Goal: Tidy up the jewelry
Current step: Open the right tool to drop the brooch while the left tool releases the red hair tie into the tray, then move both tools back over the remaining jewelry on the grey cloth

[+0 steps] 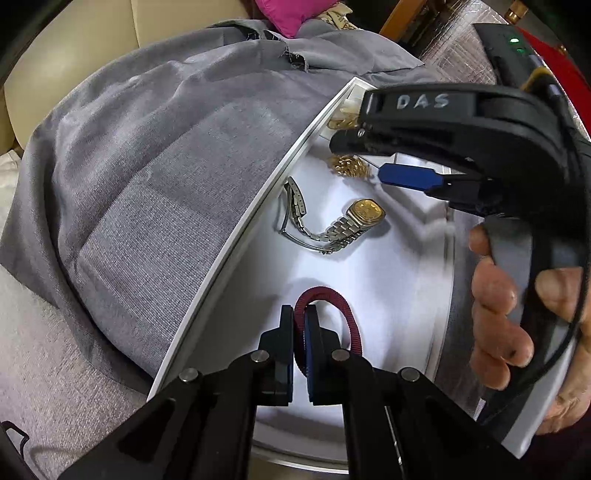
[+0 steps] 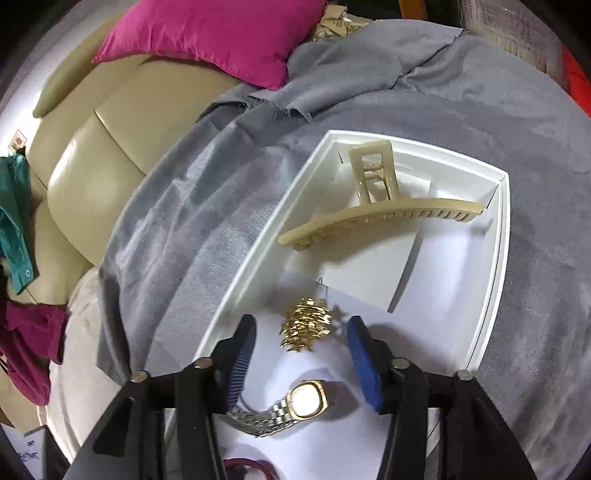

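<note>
A white open box (image 1: 258, 206) (image 2: 498, 236) lies on a grey cloth. In it are a gold-faced watch (image 1: 364, 214) (image 2: 306, 400) with a steel band, a gold leafy ornament (image 1: 347, 166) (image 2: 306, 328) and a beige hair claw (image 2: 373, 218). My left gripper (image 1: 299, 314) is shut on a dark red coiled band (image 1: 332, 302) just above the box floor. My right gripper (image 2: 301, 332) is open, its blue pads either side of the gold ornament, above the box; it also shows in the left wrist view (image 1: 369, 155).
The grey cloth (image 1: 166, 166) (image 2: 517, 110) covers the surface around the box. A beige sofa (image 2: 110, 129) with a pink cushion (image 2: 221, 33) stands behind. A white inner divider (image 2: 406, 258) splits the box's far end.
</note>
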The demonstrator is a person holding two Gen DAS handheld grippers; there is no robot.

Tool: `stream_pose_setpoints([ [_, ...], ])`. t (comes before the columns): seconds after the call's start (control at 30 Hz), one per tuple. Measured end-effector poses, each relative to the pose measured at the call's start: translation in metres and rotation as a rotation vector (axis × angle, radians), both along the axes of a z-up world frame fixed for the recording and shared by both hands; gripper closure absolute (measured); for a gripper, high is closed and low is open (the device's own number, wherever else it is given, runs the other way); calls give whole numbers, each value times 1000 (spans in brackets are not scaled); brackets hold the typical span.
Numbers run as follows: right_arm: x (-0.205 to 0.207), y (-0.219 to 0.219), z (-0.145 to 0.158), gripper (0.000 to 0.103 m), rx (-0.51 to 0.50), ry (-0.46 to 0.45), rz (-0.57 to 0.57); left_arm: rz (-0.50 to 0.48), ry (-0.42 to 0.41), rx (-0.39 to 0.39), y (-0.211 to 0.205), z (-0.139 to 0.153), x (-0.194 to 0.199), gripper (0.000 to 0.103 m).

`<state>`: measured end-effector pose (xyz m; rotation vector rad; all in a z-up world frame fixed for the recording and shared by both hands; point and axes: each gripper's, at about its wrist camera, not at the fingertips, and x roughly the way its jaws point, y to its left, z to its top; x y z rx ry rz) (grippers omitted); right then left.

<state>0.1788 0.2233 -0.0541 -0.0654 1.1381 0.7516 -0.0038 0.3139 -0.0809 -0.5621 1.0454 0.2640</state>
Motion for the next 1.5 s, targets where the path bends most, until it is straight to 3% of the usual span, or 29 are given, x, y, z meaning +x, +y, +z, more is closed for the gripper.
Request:
stream_pose_setpoints([
  [0.07, -5, -4, 7, 46, 25, -15, -1, 14, 4, 8, 0, 2, 1, 93],
  [0.1, -7, -7, 11, 46, 39, -27, -3, 23, 4, 20, 0, 3, 0, 81],
  [0.17, -14, -19, 21, 46, 73, -52, -19, 37, -15, 42, 1, 10, -4, 66],
  [0.33, -30, -61, 45, 46, 133, -112, -65, 21, -86, 168, -13, 30, -9, 60],
  [0.5, -51, -116, 70, 46, 154, -186, -124, -18, -182, 358, -41, 58, -14, 50],
  [0.63, -66, -170, 87, 46, 162, -237, -197, -53, -242, 430, -63, 69, -17, 46],
  [0.93, -95, -294, 95, 46, 167, -290, -386, -158, -284, 463, -127, 75, -5, 44],
  [1.23, -110, -393, 82, 46, 178, -300, -551, -261, -292, 487, -195, 70, 8, 43],
  [1.5, -112, -461, 51, 46, 225, -234, -687, -346, -293, 513, -248, 62, 18, 43],
])
